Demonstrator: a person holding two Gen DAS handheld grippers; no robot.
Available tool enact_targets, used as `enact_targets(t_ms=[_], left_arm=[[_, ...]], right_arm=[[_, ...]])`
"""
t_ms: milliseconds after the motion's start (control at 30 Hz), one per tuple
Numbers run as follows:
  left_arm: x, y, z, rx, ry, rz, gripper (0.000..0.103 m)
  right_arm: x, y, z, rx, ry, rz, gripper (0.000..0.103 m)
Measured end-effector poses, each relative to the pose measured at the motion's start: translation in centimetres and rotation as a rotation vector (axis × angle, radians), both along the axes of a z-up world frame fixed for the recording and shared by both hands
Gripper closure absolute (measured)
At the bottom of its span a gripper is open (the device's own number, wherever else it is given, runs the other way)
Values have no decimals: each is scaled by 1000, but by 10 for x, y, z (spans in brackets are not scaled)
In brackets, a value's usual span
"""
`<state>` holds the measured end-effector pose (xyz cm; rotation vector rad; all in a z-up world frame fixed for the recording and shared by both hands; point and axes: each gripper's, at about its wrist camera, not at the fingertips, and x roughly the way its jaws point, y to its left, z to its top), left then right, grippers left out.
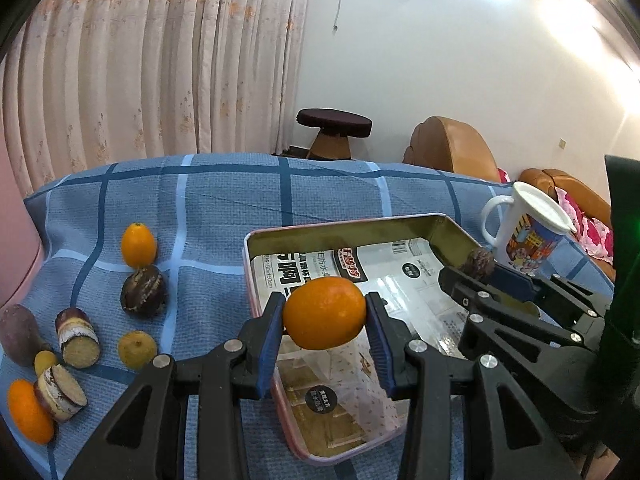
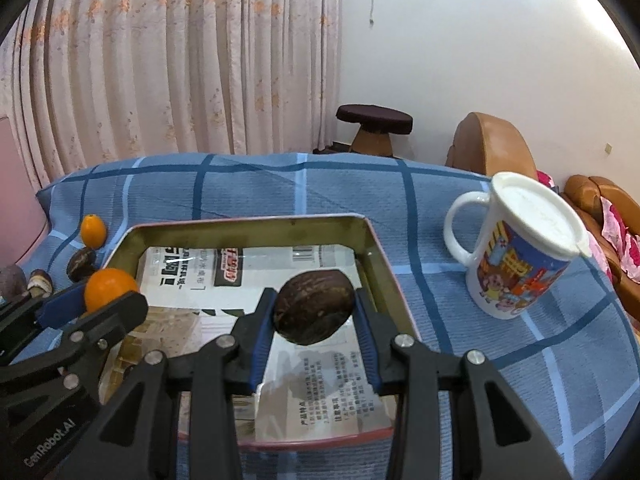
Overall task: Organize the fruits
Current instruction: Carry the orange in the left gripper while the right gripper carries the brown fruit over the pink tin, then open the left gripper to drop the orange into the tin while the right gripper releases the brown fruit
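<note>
A table covered by a blue checked cloth point(image 1: 224, 200) carries everything. On it sits a shallow metal tin point(image 1: 352, 226) with printed packets inside, and to its right a white lidded mug point(image 2: 516, 256) with a cartoon print. Left of the tin lie two oranges point(image 1: 138, 245), a dark passion fruit point(image 1: 143, 291), a yellowish fruit point(image 1: 137, 349), two cut sugarcane pieces point(image 1: 78, 338) and a purple sweet potato point(image 1: 18, 334).

The right tongs point(image 2: 314, 312) clamp a dark brown fruit point(image 2: 314, 307) between their blue pads, held above a metal tray point(image 2: 384, 264) lined with printed paper. To their left, the left tongs point(image 2: 90, 300) grip an orange point(image 2: 110, 287). To the right, apart from the tray, a lidded white mug point(image 2: 516, 248) stands on the blue checked cloth point(image 2: 256, 184).
</note>
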<state>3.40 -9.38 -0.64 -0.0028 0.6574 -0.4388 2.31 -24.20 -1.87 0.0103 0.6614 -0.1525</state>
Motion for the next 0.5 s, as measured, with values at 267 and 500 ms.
enact_targets(t_ms=[267,500], left_arm=[[2,-2,-1,-1,6,4,60],[-4,0,2,-26,-17,15,52]], right_arm=[[-3,2,4,-2,-32,-6,37],[-10,-4,12,13,-80,-46,23]])
